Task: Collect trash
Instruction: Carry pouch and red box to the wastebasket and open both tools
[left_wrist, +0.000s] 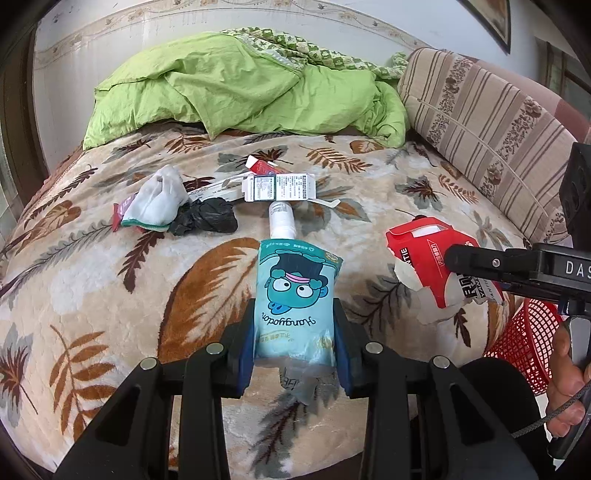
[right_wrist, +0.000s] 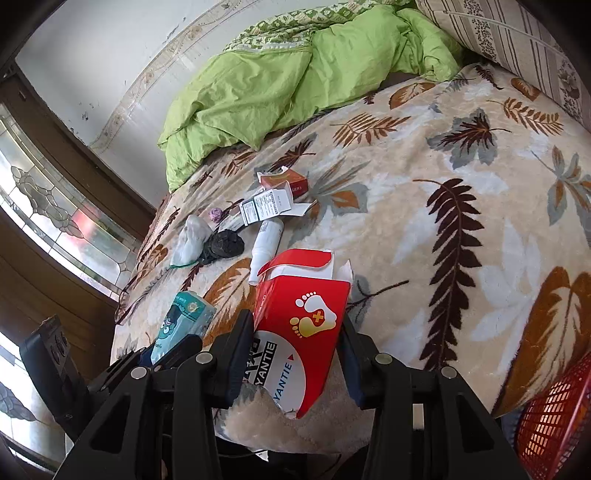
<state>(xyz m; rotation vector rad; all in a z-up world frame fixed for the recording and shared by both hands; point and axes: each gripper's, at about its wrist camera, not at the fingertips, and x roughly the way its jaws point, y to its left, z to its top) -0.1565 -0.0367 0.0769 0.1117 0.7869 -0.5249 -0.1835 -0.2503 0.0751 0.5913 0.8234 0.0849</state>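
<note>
My left gripper (left_wrist: 295, 343) is shut on a light blue tissue pack (left_wrist: 295, 295) with a cartoon figure, held above the leaf-patterned blanket (left_wrist: 110, 295). My right gripper (right_wrist: 295, 354) is shut on a torn red and white carton (right_wrist: 303, 317) marked with two feet; the same carton (left_wrist: 421, 258) shows at the right of the left wrist view. Farther up the bed lies more trash: a white bottle (left_wrist: 281, 221), a black crumpled bag (left_wrist: 207, 219), a white cloth mask (left_wrist: 159, 201), a flattened white box (left_wrist: 279, 186) and a red box (right_wrist: 286, 182).
A red mesh basket (left_wrist: 524, 350) stands beside the bed at the lower right, also in the right wrist view (right_wrist: 554, 417). A green quilt (left_wrist: 240, 85) is bunched at the head of the bed, next to a striped cushion (left_wrist: 480, 122). A window (right_wrist: 48, 206) is on the left.
</note>
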